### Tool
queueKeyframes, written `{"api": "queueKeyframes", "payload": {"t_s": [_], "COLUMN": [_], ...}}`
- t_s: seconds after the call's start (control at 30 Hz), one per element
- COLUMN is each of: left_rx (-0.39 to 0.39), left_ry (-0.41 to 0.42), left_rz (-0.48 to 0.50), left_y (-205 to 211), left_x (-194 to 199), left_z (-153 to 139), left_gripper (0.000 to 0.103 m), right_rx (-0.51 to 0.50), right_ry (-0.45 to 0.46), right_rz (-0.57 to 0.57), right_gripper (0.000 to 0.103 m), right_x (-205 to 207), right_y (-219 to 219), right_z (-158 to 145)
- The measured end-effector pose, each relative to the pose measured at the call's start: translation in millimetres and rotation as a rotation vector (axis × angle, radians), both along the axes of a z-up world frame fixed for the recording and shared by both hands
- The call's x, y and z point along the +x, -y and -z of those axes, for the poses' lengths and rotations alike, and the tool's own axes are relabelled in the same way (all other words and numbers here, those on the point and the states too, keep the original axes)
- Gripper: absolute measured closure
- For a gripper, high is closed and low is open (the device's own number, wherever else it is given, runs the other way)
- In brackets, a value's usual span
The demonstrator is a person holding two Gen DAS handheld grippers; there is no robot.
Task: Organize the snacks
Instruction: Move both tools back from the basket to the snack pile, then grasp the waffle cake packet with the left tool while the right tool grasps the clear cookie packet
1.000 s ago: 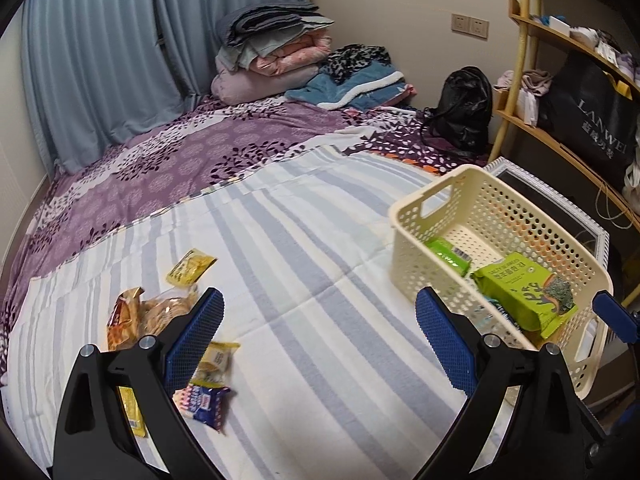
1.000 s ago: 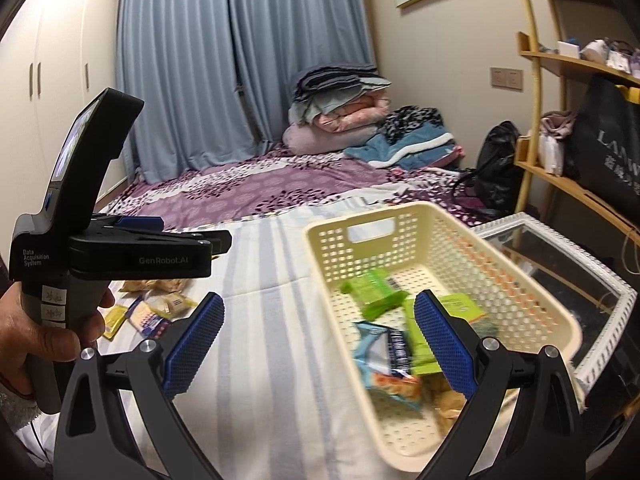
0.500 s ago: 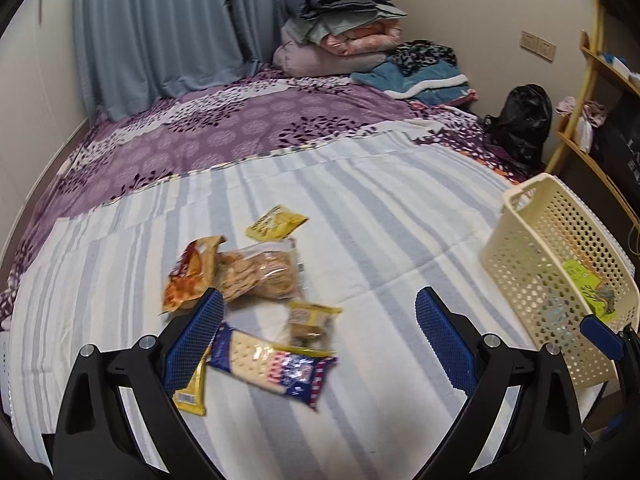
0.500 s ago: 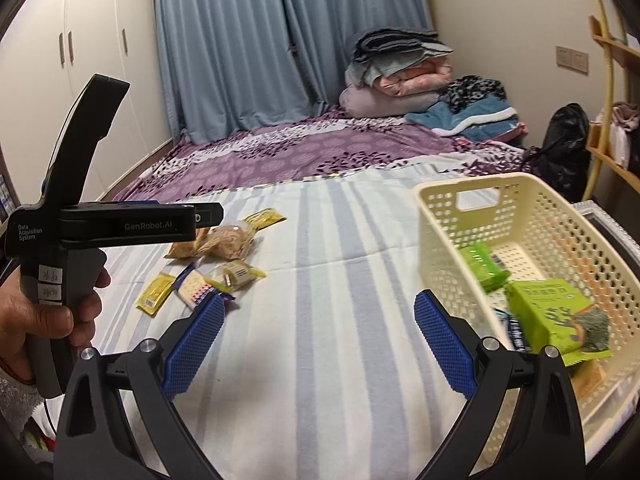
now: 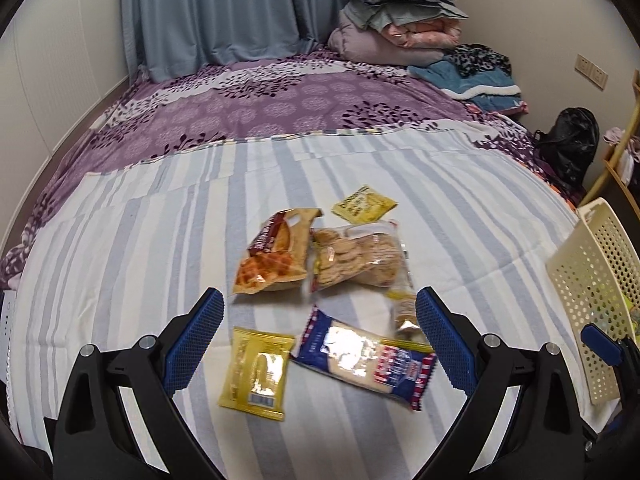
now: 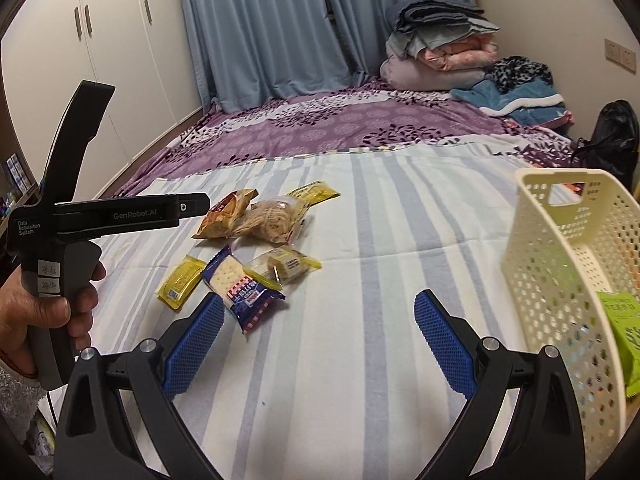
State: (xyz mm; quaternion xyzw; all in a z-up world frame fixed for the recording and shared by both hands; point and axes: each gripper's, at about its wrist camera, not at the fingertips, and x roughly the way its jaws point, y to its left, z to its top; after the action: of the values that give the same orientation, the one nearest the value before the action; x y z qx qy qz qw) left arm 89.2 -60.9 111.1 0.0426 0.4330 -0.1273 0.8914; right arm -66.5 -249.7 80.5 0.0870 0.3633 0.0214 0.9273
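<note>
The snacks are right under the left gripper (image 5: 318, 318) now: a second ago it was looking at the basket, and it has swung across the bed to the pile. The blue cracker pack (image 5: 366, 358) lies between its spread fingers, with the yellow sachet (image 5: 256, 372) just beside it on the left and a small clear-wrapped biscuit (image 5: 404, 312) touching its far end. Beyond sit the orange waffle bag (image 5: 276, 256) and the clear cookie bag (image 5: 356, 256), side by side, with another yellow packet (image 5: 364, 204) behind them. All of it is on the striped blanket (image 5: 460, 220), out in the middle of the bed and well apart from the basket (image 6: 560, 248) at the bed's right edge.

The right gripper (image 6: 318, 338) has pulled back from the basket too, wide open and carrying nothing. The left is just as open and empty. Green packs (image 6: 624, 320) are already in the basket, so I'd say a drop is done and the cracker pack is the likely next pick.
</note>
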Motion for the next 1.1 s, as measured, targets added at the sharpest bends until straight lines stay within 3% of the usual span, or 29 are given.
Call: {"api": "queueKeyframes", "payload": {"t_s": [0.63, 0.93, 1.1], "left_rx": [-0.031, -0.047, -0.070], "left_ry": [-0.110, -0.142, -0.174], "left_rz": [-0.104, -0.096, -0.076], "left_y": [-51.0, -46.9, -35.4], "left_x": [53.6, 83.7, 97.1], "left_z": [47.4, 60.9, 71.6], "left_gripper": [0.005, 0.005, 0.005], "right_rx": [0.048, 0.013, 0.023], "right_ry": [-0.112, -0.175, -0.209], "right_rz": [-0.073, -0.054, -0.043], "right_gripper": [0.008, 0.008, 0.019], "right_x": [92.0, 125.1, 132.3], "right_y": [-31.5, -40.4, -38.8], "right_z": [44.2, 69.2, 80.5]}}
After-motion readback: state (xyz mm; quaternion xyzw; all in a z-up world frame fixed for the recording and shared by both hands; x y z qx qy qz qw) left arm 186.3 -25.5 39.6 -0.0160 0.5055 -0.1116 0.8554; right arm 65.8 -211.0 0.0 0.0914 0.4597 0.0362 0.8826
